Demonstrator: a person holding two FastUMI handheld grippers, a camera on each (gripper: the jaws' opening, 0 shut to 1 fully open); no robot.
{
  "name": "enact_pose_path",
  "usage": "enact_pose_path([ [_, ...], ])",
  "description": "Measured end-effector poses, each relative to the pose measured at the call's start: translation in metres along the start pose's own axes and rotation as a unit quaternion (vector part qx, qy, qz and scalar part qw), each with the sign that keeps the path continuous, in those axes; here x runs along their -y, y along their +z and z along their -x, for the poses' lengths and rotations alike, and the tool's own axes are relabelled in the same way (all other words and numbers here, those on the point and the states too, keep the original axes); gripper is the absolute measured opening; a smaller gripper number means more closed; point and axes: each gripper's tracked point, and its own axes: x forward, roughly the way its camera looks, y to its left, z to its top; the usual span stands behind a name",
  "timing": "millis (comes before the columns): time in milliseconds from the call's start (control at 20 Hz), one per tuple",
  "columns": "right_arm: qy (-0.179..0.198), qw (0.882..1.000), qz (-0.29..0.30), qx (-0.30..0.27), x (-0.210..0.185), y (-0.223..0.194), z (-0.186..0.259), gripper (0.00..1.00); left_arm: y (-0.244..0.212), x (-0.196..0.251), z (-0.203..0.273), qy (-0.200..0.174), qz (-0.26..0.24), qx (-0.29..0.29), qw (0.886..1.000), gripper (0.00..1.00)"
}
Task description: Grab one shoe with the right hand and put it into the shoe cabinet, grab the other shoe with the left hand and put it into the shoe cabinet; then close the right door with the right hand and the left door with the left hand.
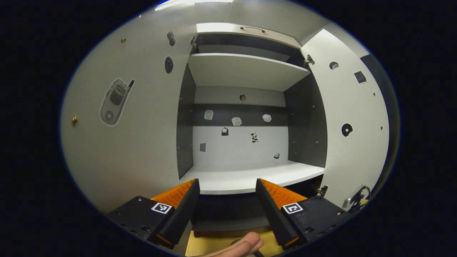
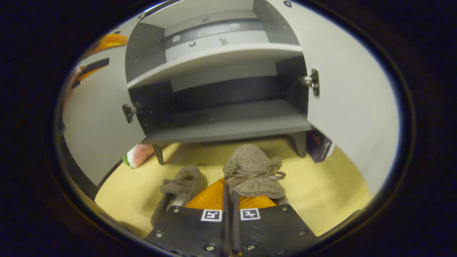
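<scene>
yellow floor (image 2: 332, 192) under open shoe cabinet (image 2: 228, 125), left gripper (image 1: 227, 189) fingers spread, right gripper (image 2: 230, 194) fingers clenched beside brown slipper (image 2: 255, 171)

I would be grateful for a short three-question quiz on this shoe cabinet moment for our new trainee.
1. True or false: both cabinet doors, the left door and the right door, stand open.
2. How do the left gripper fingers stand: A) apart, B) together?
3. Where do the two shoes, one shoe and the other shoe, lie?

Key: 1 true. 2 A. 3 On the floor before the cabinet, at the right gripper.
</scene>
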Motion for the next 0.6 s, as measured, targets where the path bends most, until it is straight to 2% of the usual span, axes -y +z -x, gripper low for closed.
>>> enact_pose_path([
  [200,0.018,0.999,0.009,0.050,-0.009,0.075,0.036,0.05,0.004,-0.004,0.001,0.004,0.002,0.006,1.000,0.96],
  [300,0.018,0.997,0.014,0.079,-0.010,0.117,0.051,0.05,0.003,0.001,0.003,-0.007,0.010,0.006,1.000,0.96],
  [400,0.007,0.995,0.022,0.092,-0.006,0.151,0.063,0.04,0.002,0.005,0.004,-0.015,0.008,0.001,1.000,0.96],
  [600,0.015,0.993,0.042,0.108,-0.017,0.226,0.077,0.05,0.001,0.002,0.004,-0.013,0.010,-0.002,1.000,0.96],
])
